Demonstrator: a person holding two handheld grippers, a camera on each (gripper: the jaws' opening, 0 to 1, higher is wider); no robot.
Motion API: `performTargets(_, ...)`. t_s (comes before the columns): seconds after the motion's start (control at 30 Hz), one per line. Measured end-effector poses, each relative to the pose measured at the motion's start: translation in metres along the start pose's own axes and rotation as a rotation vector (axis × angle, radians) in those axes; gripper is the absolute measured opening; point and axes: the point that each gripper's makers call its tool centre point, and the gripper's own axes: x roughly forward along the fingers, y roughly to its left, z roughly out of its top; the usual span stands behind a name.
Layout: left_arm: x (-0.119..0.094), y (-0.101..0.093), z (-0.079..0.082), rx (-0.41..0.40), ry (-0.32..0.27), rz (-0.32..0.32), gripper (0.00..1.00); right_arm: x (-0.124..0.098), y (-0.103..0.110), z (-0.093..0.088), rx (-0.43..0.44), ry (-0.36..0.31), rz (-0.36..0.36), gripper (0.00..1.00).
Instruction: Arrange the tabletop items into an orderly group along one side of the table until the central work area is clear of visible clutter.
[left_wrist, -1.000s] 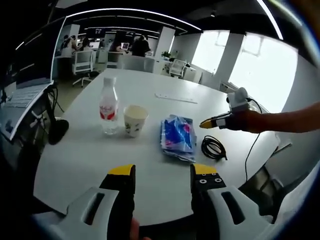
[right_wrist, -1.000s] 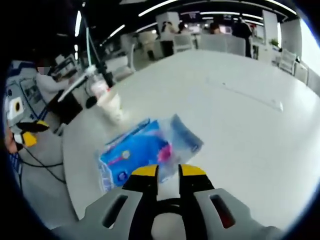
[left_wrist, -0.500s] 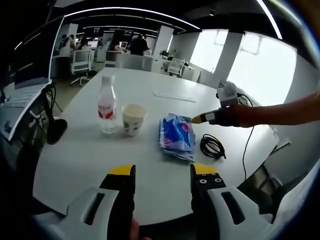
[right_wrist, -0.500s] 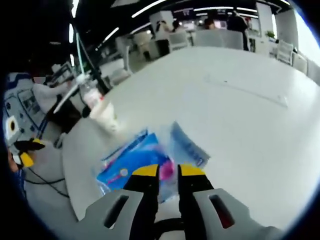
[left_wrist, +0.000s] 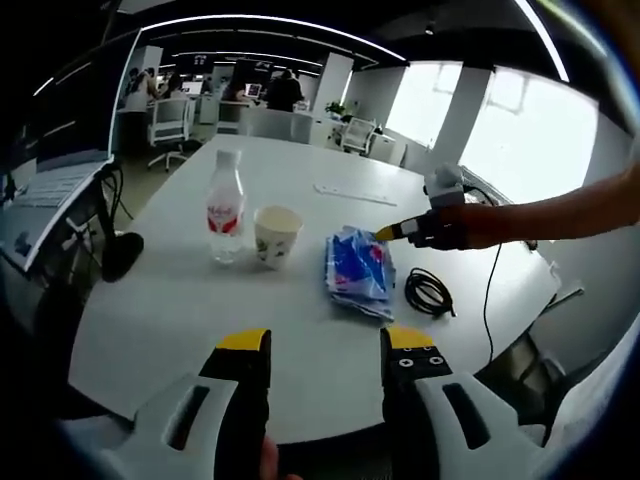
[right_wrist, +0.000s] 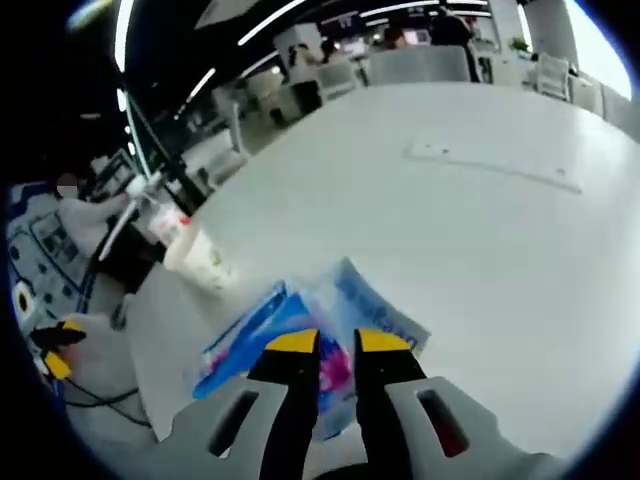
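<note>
Four things sit on the white table: a water bottle, a paper cup just beside it, a blue plastic packet, and a coiled black cable near the table's edge. In the left gripper view they run in a loose row across the table, bottle and cup close together, packet in the middle, cable just past it.

Much is hard to read. The printing on the packet is a blur of blue and pink, and in the right gripper view the bottle and cup are smeared and pale. The packet there is partly covered by the jaws. The thin flat strip lying farther along the table is too small to identify. People at distant desks are only dark shapes.

The left gripper hangs back off the near edge of the table, its yellow-tipped jaws wide apart and holding nothing. The right gripper has its jaws drawn almost together, a narrow gap between the tips, right over the packet; whether they pinch the plastic I cannot tell. From the left gripper view, the right gripper reaches in with a hand behind it, tip at the packet's far corner.
</note>
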Motion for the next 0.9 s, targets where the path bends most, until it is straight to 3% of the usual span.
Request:
performTargets(0.2,-0.002,0.0,-0.005,-0.013,0.003,0.004,0.43,0.004,0.002,-0.006,-0.005,0.023,-0.002,0.1)
performTargets(0.4,-0.001,0.0,-0.006,-0.013,0.002,0.005,0.43,0.003,0.003,-0.013,-0.021,0.02,-0.008,0.0)
performTargets(0.73,0.001,-0.001,-0.004,-0.014,-0.004,-0.002,0.42,-0.016,0.005,-0.031,0.005,0.013,-0.007,0.0)
performTargets(0.9,0.004,-0.003,-0.004,-0.019,-0.005,-0.009,0.42,-0.029,0.01,-0.042,0.058,-0.022,-0.008,0.0)
